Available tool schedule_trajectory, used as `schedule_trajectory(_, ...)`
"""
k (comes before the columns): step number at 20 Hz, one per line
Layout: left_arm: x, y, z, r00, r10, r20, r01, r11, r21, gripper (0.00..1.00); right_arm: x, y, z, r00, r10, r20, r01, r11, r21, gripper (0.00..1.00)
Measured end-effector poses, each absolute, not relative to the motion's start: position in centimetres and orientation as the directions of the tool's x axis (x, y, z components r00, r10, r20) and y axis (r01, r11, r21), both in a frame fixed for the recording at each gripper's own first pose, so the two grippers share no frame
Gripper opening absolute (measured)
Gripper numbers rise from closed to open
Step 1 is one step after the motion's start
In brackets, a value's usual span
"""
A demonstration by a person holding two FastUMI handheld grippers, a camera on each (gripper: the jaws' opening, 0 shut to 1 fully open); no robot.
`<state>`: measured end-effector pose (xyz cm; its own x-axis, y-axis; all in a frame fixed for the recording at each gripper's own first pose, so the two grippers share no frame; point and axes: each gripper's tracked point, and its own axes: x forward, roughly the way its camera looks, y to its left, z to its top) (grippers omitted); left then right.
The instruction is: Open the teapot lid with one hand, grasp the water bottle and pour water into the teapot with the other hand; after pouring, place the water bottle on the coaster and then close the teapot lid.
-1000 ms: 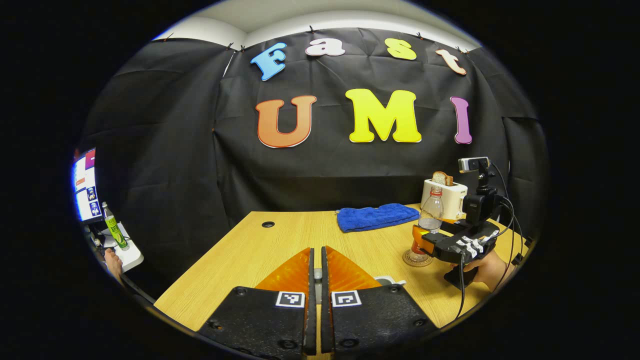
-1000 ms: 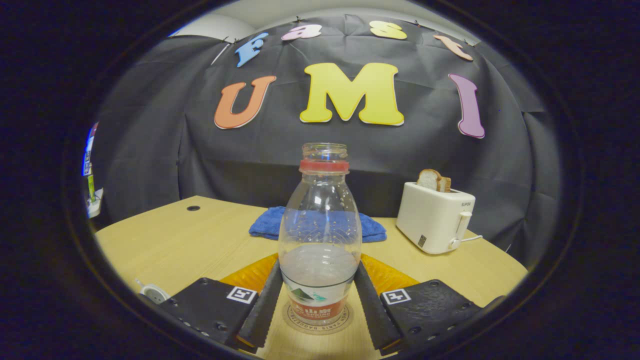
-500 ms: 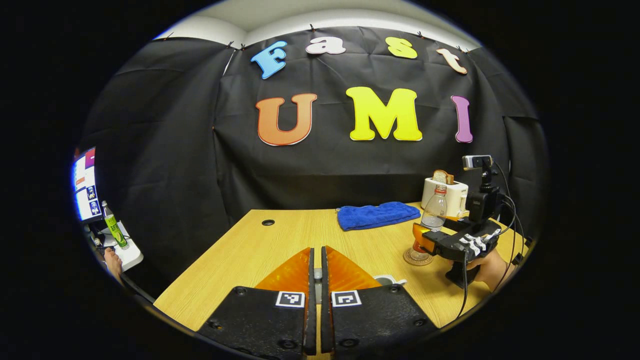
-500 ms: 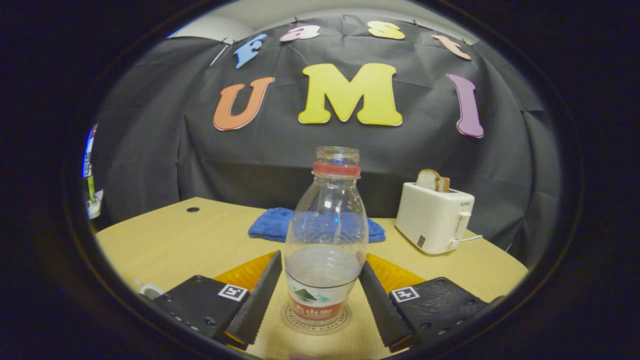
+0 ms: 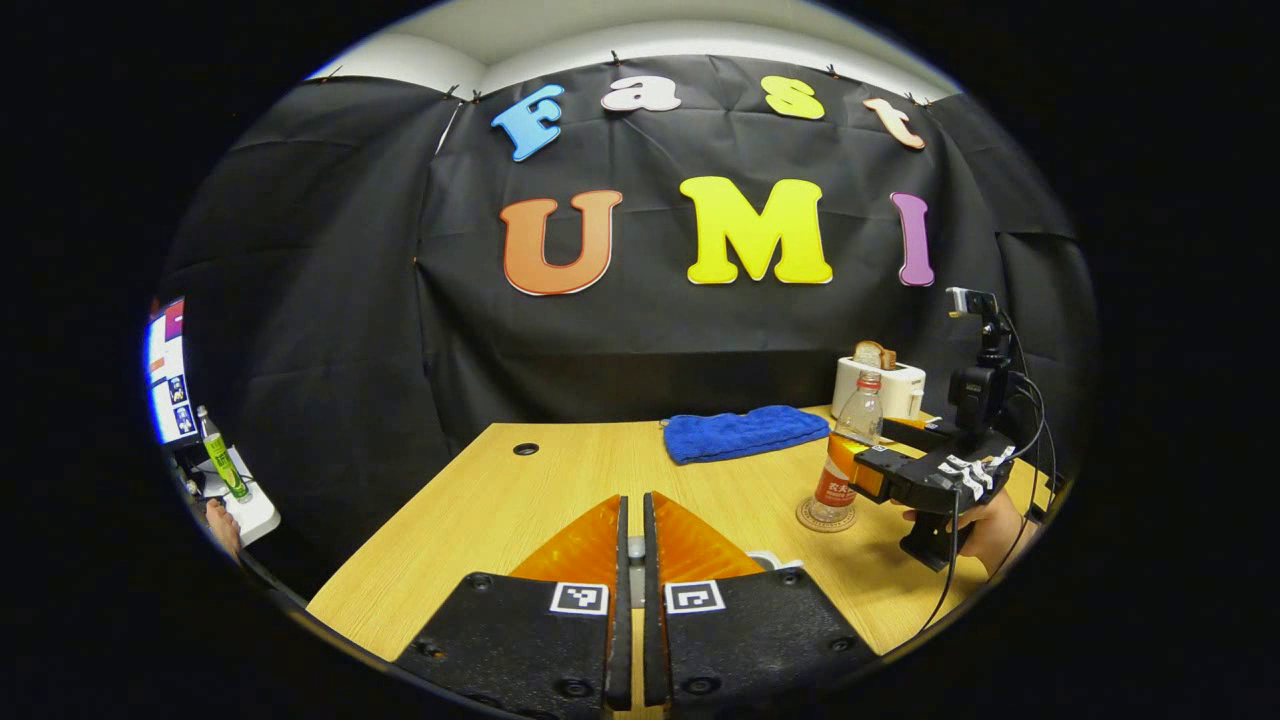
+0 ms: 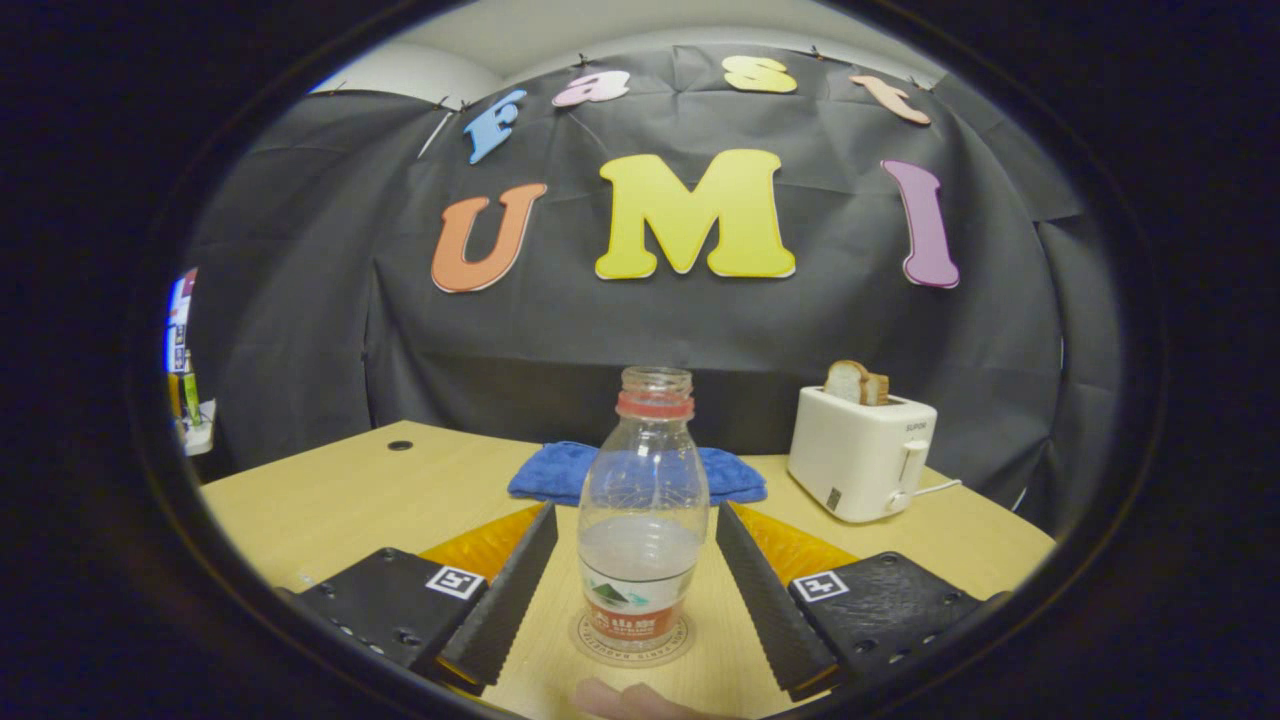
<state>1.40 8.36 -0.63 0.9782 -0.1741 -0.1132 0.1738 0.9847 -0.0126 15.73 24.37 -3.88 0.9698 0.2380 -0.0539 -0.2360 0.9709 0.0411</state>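
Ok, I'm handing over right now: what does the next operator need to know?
Right hand-held gripper: open, jaws either side of the water bottle, not touching it.
Left hand-held gripper: shut on a small grey knob, probably the teapot lid's.
Bottle stands upright, uncapped, part full, on the coaster in front of the blue towel and toaster.
Done: bottle set down.
Left: pull the right gripper clear, close the teapot lid.

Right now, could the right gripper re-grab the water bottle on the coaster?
Probably yes. The right gripper is open, one finger on each side of the upright water bottle on its coaster, with gaps on both sides and nothing between them.
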Motion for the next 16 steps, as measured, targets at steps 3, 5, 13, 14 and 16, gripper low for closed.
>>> schedule_trajectory(3, 1.2, 7.8, -0.4, 0.976, -0.193, -0.102, 0.193, 0.981, -0.014, 0.07, 14.6, 22.8, -3.4, 0.975, 0.217, -0.052, -0.214, 0.976, 0.048, 0.98)
schedule_trajectory(5, 1.3, 7.4, -0.2, 0.976, -0.198, -0.091, 0.198, 0.98, -0.013, 0.07, 13.8, 21.8, -3.1, 0.977, 0.207, -0.047, -0.204, 0.977, 0.062, 0.98)
schedule_trajectory(13, 1.7, 4.1, 0.0, 0.966, -0.251, -0.053, 0.252, 0.968, 0.006, 0.07, 11.4, 15.9, -4.4, 0.986, 0.148, -0.071, -0.146, 0.989, 0.033, 0.98)
schedule_trajectory(14, 1.8, 3.5, -0.2, 0.964, -0.259, -0.053, 0.26, 0.965, 0.016, 0.07, 11.1, 15.1, -4.7, 0.987, 0.139, -0.076, -0.139, 0.99, 0.013, 0.98)
schedule_trajectory(16, 2.2, 2.4, -0.8, 0.963, -0.264, -0.06, 0.267, 0.963, 0.035, 0.07, 10.2, 13.3, -4.6, 0.991, 0.122, -0.062, -0.124, 0.992, -0.015, 0.94)
